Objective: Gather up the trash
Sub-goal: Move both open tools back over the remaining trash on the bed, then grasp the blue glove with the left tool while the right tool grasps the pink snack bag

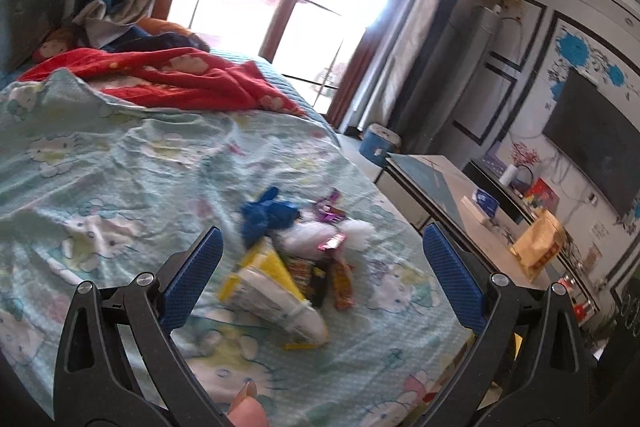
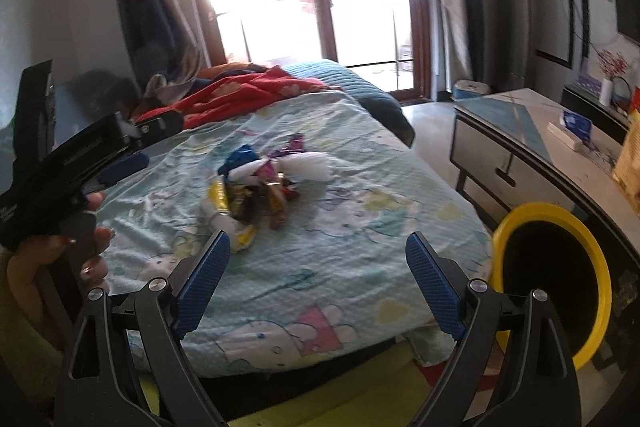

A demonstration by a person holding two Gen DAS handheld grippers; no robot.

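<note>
Left wrist view: my left gripper has its jaws wide apart, nothing between them, hovering over the trash pile on the near part of the bedsheet: yellow packet, blue wad, wrappers, white tissue. Right wrist view: my right gripper also gapes empty, with the pile farther ahead, left gripper at far left, yellow-rimmed bin near right beside the bed. Risk, I think: loose, overlapping wrappers may slip or scatter if I pinch the heap's edge, or I snag the sheet.
</note>
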